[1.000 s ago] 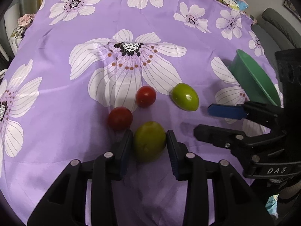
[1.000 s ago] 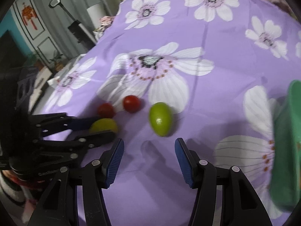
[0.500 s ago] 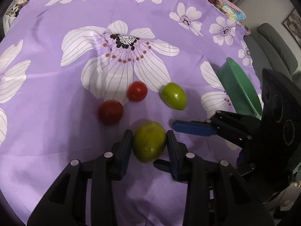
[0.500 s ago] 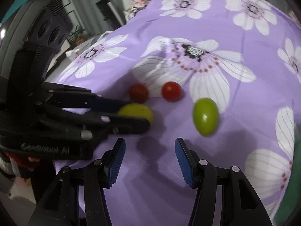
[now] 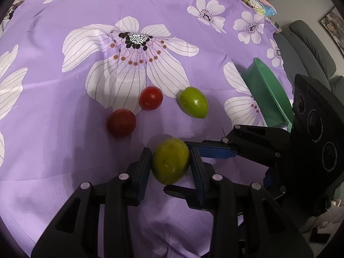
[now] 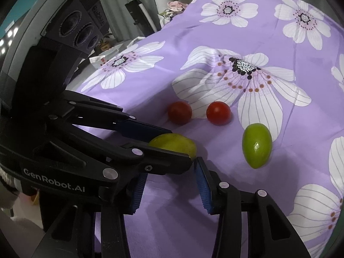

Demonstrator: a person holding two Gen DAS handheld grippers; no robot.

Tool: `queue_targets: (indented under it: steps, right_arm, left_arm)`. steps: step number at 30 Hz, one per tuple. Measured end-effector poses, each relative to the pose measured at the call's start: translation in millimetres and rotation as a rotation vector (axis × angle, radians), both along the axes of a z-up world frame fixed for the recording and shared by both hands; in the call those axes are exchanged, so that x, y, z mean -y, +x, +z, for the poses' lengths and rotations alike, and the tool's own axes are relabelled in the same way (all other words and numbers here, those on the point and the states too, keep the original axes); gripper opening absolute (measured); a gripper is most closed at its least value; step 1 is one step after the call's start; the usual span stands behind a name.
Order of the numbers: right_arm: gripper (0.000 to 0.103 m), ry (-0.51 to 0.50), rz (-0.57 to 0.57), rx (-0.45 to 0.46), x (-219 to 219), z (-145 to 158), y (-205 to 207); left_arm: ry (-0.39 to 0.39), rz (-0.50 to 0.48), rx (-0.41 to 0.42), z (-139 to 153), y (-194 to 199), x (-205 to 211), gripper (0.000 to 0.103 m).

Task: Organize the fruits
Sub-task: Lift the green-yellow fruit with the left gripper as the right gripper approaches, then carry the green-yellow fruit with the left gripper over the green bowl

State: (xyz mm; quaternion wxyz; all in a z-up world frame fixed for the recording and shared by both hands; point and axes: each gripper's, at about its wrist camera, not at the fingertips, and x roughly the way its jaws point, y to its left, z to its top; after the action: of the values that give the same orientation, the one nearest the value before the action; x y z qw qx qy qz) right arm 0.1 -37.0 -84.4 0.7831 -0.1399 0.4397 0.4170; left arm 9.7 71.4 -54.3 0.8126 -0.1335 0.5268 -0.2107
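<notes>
- The left gripper point(image 5: 171, 164) squeezes a yellow-green fruit point(image 5: 171, 163) between its two blue pads, one pad on each side
- That fruit is plump and round, a bit dull, with small brown specks on its skin
- The right gripper point(image 6: 168, 186) has its jaws spread wide with nothing between them; its tips sit right under the left gripper, very close to the held fruit
- In the left wrist view, one blue finger of the right gripper pokes in from 3 o'clock and nearly touches the held fruit
- A brighter green fruit point(image 5: 193, 105), egg-shaped and shiny, lies on the purple flower cloth point(image 5: 64, 150) at 1 o'clock from the held fruit, apart from it
- Two red tomatoes point(image 5: 150, 98) point(image 5: 121, 122) lie side by side at 11 o'clock from the held fruit, near each other but not touching
- A green bowl point(image 5: 268, 94) stands at the right edge of the cloth, at 2 o'clock, close to where the cloth drops away
- The cloth has lots of bare room at 9 o'clock and 12 o'clock; the 3 o'clock side is crowded by the right gripper
- A grey sofa point(image 5: 309, 43) sits past the cloth's far right edge
</notes>
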Motion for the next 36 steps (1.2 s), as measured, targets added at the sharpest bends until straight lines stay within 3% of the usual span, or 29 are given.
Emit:
queue_targets:
  steps: [14,36]
  right_arm:
    - [0.045,0.044,-0.048,0.091,24.8,21.0,-14.5]
    - [0.045,0.127,-0.281,0.233,124.0,60.3,-25.6]
  left_arm:
    - [0.017,-0.037,0.044,20.3,-1.5,28.1,0.036]
    - [0.077,-0.23,0.181,66.7,19.1,138.4,0.036]
